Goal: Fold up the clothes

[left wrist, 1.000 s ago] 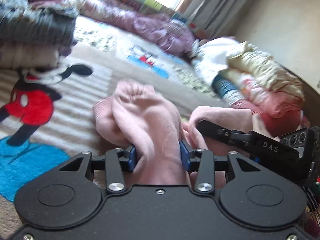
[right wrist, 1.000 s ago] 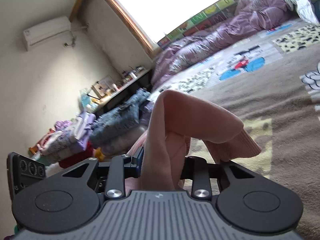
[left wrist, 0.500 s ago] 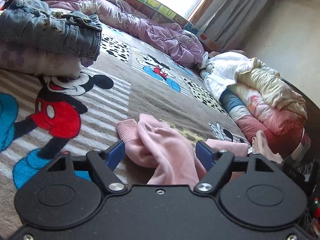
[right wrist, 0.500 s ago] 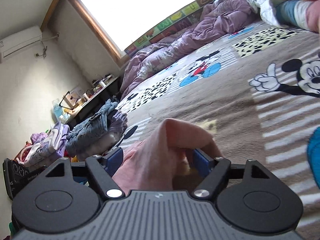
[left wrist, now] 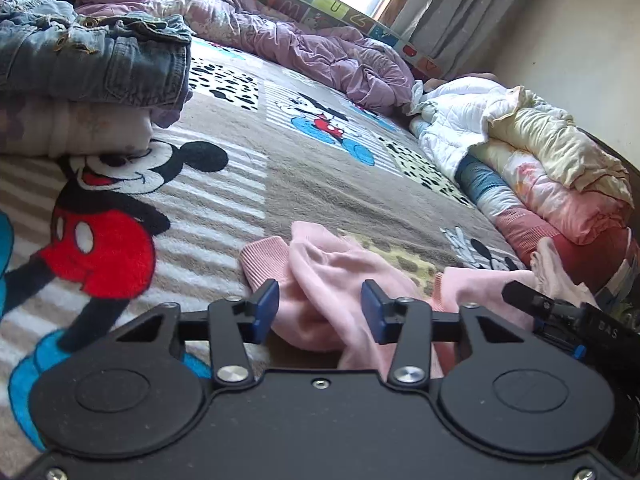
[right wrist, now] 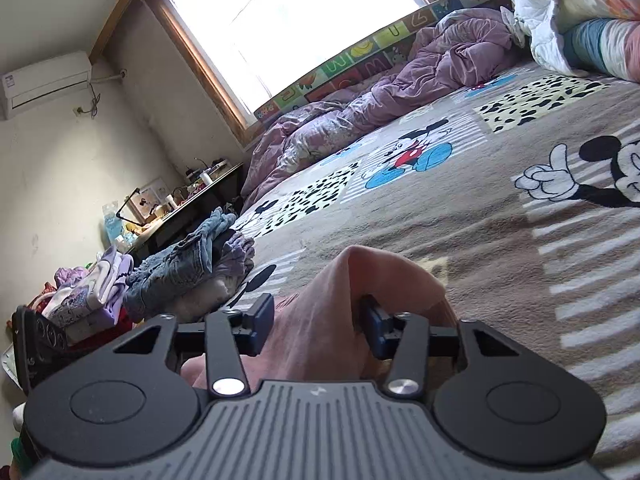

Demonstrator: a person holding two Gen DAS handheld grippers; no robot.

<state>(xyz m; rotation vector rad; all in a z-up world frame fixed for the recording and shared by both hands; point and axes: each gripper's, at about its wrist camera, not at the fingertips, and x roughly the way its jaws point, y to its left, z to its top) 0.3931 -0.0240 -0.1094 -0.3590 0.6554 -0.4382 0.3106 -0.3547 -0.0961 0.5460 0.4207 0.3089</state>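
The pink garment (left wrist: pixel 320 280) is bunched on the bed's cartoon blanket (left wrist: pixel 312 184), soft, light and limp; its ribbed cuff is judged the firmest hold. The left tool (left wrist: pixel 318 312) and right tool (right wrist: pixel 316 322) are closing around folds, not yet clamped. Folded jeans (left wrist: pixel 92 60) lie far left, bundled bedding (left wrist: pixel 540 168) right; nothing obstructs.

Both wrist cams low, close; share blanket (left wrist: pixel 320 184).

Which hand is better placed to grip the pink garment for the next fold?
Right, probably. The right tool is closing with a raised fold of the pink garment filling its gap; the left tool has only low, slack cloth between its pads.
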